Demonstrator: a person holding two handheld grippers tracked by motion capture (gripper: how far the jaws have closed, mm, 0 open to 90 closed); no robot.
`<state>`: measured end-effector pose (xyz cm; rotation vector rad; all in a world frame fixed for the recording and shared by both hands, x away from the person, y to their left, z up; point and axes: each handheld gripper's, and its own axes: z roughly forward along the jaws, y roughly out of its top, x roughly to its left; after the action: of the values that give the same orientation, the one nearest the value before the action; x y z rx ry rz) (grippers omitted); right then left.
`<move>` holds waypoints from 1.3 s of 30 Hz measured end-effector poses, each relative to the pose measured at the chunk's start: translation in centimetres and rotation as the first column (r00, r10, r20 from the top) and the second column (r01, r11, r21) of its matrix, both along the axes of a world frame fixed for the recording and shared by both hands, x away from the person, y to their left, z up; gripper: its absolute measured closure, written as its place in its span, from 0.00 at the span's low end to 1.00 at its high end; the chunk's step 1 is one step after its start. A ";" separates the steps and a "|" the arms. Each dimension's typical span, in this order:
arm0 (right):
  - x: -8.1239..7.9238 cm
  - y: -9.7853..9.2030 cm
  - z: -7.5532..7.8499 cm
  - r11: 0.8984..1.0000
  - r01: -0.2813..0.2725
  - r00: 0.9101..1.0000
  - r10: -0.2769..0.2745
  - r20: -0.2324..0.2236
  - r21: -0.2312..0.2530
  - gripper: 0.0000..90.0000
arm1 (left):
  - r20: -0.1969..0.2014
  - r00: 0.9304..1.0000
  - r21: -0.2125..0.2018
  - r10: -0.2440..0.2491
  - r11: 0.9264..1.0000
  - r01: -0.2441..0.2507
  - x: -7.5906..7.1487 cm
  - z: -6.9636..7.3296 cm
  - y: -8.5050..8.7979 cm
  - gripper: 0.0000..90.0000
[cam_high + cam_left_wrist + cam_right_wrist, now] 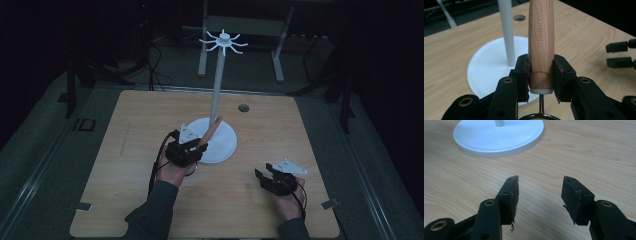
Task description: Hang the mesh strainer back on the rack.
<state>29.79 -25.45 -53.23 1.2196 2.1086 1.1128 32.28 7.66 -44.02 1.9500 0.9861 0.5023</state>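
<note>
the left gripper (541, 75) is clenched on a wooden handle (541, 45) stamped "kitchen tool", just beside the white stand (218, 142) on the light wooden table (135, 150). the right gripper (540, 192) hangs released over bare wood, well apart. around the table, a dark room with a grey floor (45, 135).
</note>
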 end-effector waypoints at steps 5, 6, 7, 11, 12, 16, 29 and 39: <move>0.0 0.0 -0.1 1.000 0.001 1.000 -0.001 -0.001 -0.003 0.53 | 0.015 1.000 -0.014 0.007 1.000 -0.006 0.0 0.6 0.4 0.76; 0.0 0.0 -0.1 1.000 0.001 1.000 -0.001 0.000 -0.002 0.53 | 0.020 1.000 -0.016 0.008 1.000 -0.008 0.0 0.7 0.4 0.76; 0.0 0.0 -0.1 1.000 0.001 1.000 -0.001 -0.001 -0.002 0.53 | 0.023 1.000 -0.016 0.007 1.000 -0.007 0.0 0.8 0.4 0.76; 0.0 0.0 -0.1 1.000 0.001 1.000 -0.001 0.001 -0.004 0.53 | 0.040 0.999 -0.026 0.016 1.000 -0.015 0.0 1.2 0.4 0.76; 0.0 0.0 -0.1 1.000 0.002 1.000 -0.002 0.000 -0.004 0.53 | 0.042 0.999 -0.038 0.018 0.999 -0.017 -0.1 1.3 0.4 0.76; 0.0 0.0 -0.2 1.000 0.005 1.000 -0.005 0.001 -0.004 0.53 | 0.051 0.998 -0.043 0.022 0.999 -0.020 0.0 1.8 0.6 0.76; -0.1 -0.2 -0.2 1.000 0.017 1.000 -0.017 0.006 -0.004 0.53 | 0.098 0.994 -0.083 0.054 0.996 -0.046 0.1 3.6 1.1 0.76; -0.1 -0.3 -0.2 1.000 0.021 1.000 -0.021 0.008 -0.001 0.53 | 0.127 0.989 -0.105 0.075 0.993 -0.061 0.1 4.7 1.4 0.76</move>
<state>29.69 -25.71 -53.46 1.2320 2.0852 1.1050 32.41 9.04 -39.34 1.7753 0.9782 0.5997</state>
